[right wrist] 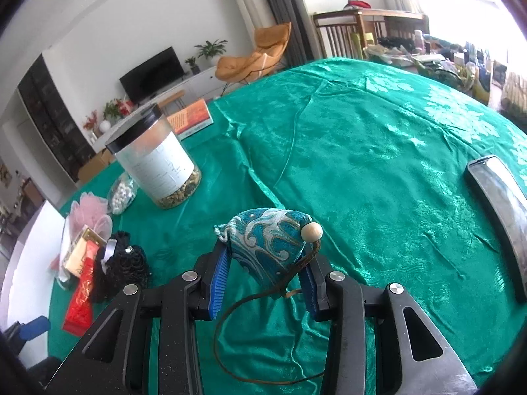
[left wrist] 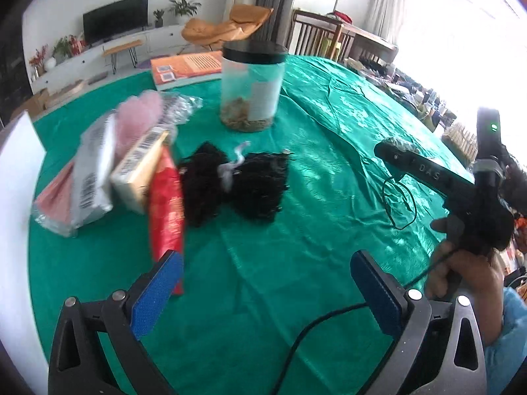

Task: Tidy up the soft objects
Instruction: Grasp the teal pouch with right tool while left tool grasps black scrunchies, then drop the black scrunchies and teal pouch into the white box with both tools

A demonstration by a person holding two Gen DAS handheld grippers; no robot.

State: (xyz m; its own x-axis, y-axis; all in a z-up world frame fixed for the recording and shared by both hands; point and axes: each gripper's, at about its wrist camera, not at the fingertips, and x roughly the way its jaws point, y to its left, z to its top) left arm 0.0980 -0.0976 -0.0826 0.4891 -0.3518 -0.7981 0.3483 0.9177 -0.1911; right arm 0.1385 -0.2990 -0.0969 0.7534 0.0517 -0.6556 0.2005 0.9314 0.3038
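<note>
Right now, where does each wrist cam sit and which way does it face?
Left wrist: behind the open left gripper, facing the black lace pouch on the green satin tablecloth; the person's right hand shows.
Right wrist: behind the right gripper, shut on a teal brocade drawstring pouch.
Shared: the black-lidded clear plastic jar, lace pouch, tablecloth.

On my green tablecloth (right wrist: 362,151), a clear jar (left wrist: 252,87) with a black lid, an orange book (left wrist: 187,67) behind it, a metal tray (right wrist: 500,204) at my right, television (left wrist: 115,18) and orange chair (right wrist: 253,56) beyond.
</note>
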